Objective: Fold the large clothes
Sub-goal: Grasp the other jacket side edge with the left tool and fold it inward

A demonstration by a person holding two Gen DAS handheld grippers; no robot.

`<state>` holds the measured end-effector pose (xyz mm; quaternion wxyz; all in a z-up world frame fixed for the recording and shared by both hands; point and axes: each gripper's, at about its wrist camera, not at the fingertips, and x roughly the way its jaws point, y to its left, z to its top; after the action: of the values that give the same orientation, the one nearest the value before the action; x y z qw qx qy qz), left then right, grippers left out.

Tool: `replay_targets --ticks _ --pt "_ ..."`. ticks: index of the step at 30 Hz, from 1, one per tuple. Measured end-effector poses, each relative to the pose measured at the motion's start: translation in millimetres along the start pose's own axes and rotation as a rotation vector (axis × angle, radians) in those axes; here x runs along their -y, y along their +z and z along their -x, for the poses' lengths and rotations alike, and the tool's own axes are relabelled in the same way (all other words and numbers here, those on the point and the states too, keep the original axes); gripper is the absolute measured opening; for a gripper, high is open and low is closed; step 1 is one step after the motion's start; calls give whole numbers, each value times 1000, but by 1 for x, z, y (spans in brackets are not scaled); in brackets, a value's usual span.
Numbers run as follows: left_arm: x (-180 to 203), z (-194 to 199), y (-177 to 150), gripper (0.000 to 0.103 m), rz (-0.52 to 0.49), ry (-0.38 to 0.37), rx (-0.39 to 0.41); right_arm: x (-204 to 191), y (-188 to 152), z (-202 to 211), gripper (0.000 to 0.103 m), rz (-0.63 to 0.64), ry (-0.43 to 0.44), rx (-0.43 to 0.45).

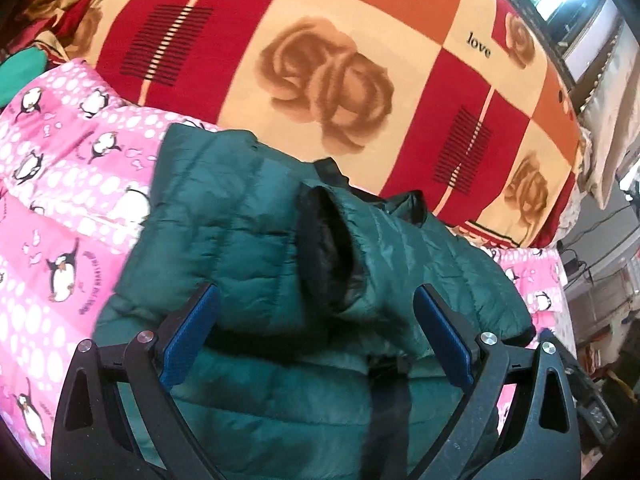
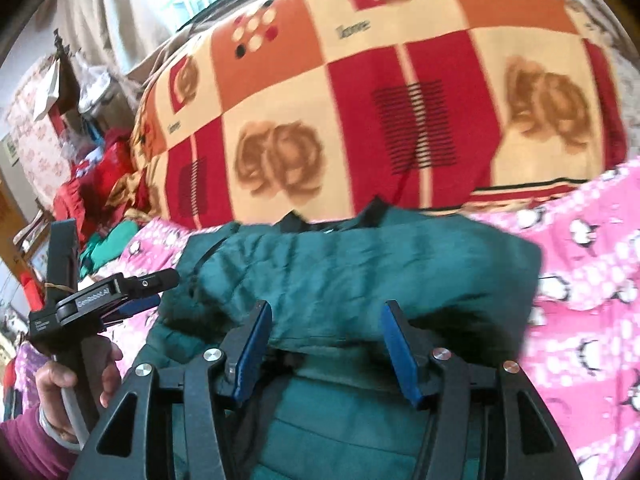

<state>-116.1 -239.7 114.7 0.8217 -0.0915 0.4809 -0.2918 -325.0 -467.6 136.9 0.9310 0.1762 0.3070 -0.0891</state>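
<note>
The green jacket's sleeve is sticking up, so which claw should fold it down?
Probably the left claw: the sleeve cuff stands right between its open fingers. The right claw faces flat jacket.

Home bedroom: bed (image 1: 60, 184), patterned blanket (image 1: 332, 60).

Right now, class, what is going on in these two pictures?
A person is folding a dark green puffer jacket on a pink penguin-print sheet, with a handheld gripper in each hand. A sleeve is laid across the jacket's body. The left gripper and the right gripper both hang open above the jacket, gripping nothing. A checked rose-print blanket lies behind.
</note>
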Motion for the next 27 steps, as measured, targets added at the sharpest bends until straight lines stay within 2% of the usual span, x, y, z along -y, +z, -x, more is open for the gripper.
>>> replay_targets --ticks 6,7,8,10,14,19,22,27 --pt "13 -35 2 97 5 72 -44 47 -3 31 55 -63 -106 55" --pt "14 -39 2 90 3 58 -42 55 -4 32 55 -85 -113 50" --pt "15 -41 3 63 -7 51 -40 65 -7 31 55 -117 -121 37" --pt "22 -47 6 22 -72 94 -57 77 -11 26 55 -147 -135 18" --pt "25 -35 21 12 -116 109 9 87 -15 12 55 -180 -145 7" --pt "14 -4 48 10 -140 140 109 89 -10 -6 55 -225 -123 10" --pt "-3 7 51 10 -142 154 121 83 -3 -21 55 -240 -95 14" --pt "-33 7 32 10 -152 208 102 66 10 -64 54 -187 -86 -19"
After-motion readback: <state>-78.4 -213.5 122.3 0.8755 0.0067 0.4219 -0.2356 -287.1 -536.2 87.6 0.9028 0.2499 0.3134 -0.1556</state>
